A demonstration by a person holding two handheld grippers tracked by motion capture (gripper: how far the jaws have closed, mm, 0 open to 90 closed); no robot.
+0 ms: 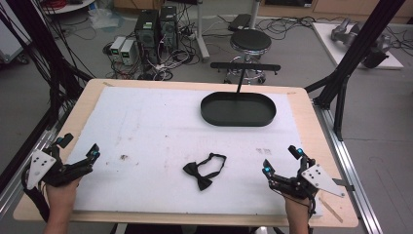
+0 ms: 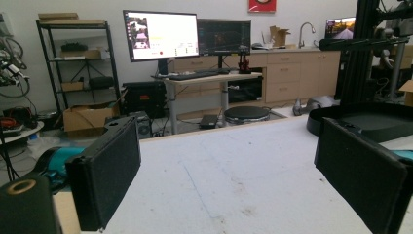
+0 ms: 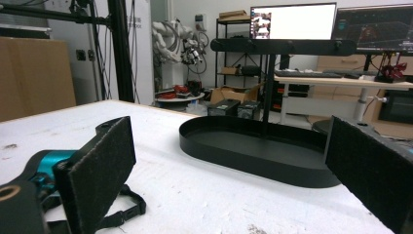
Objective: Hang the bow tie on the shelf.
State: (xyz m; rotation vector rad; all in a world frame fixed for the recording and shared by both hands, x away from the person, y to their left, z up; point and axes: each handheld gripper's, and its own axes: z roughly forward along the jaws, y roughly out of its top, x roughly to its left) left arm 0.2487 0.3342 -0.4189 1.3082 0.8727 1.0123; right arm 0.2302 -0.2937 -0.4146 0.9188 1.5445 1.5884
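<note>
High view, bow tie between both spread-fingered grippers, left gripper, right gripper, oval tray beyond, possibly empty

Each hand carries a black two-jaw tool: the left gripper and right gripper both bear a grey three-cornered plate dotted with dark holes, teal accents near the jaw tips, and flat black, felt-like pads

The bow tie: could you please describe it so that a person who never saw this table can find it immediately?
A white mat covers the wooden table. Near the mat's front edge, roughly midway between the left gripper and the right gripper, lies the black bow tie. Its looped strap sets it apart from the oval black tray at the far side.
</note>
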